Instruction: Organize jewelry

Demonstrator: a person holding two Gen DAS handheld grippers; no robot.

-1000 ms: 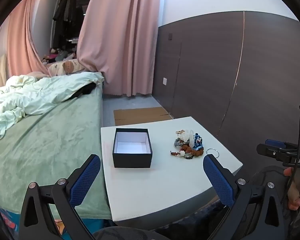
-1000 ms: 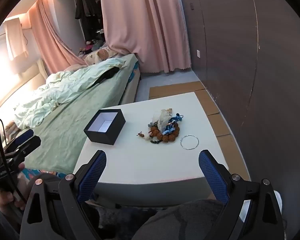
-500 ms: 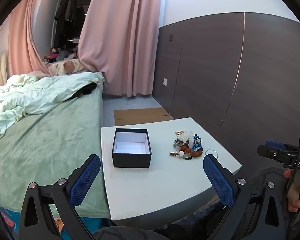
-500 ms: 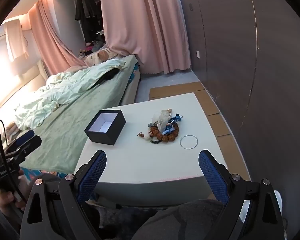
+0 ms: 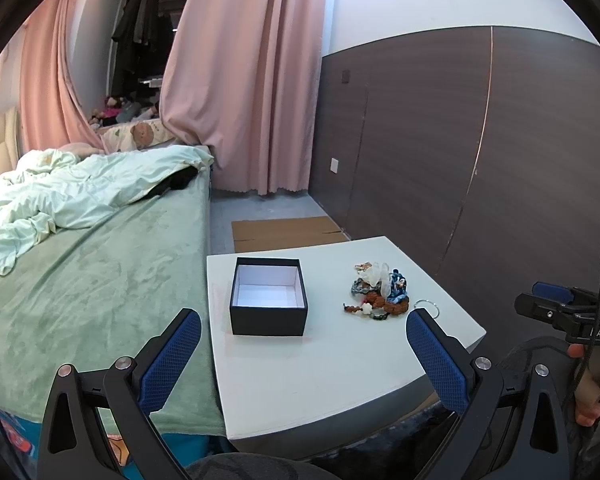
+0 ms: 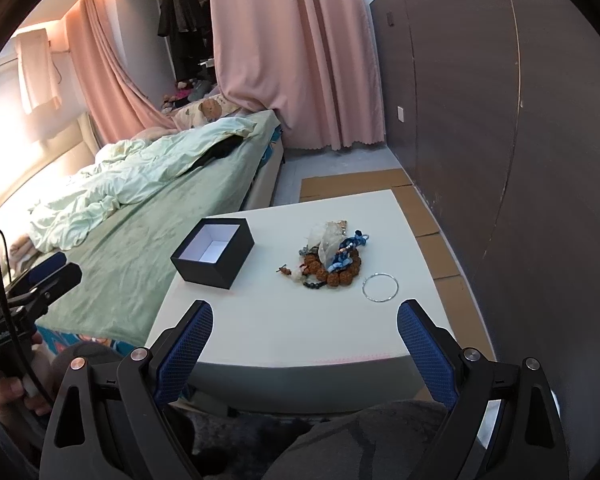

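A black box (image 5: 268,298) (image 6: 214,253) with a white inside stands open and empty on the white table (image 5: 332,364) (image 6: 300,332). To its right lies a heap of jewelry (image 5: 380,292) (image 6: 332,260): brown bead bracelets, blue cords and pale pieces. A thin silver bangle (image 6: 380,287) (image 5: 427,306) lies just right of the heap. My left gripper (image 5: 302,354) hangs open before the table's near edge, nothing between its fingers. My right gripper (image 6: 305,346) is open too, over the near edge, empty.
A bed (image 5: 80,272) with a green sheet and a crumpled pale duvet touches the table's left side. Dark wall panels (image 5: 460,160) run along the right. Flat cardboard (image 5: 284,232) lies on the floor beyond the table, and pink curtains (image 5: 240,80) hang behind.
Both views have shifted slightly; the table and box sit a little lower and nearer in the frames. Nothing on the table has moved, and both grippers stay open.
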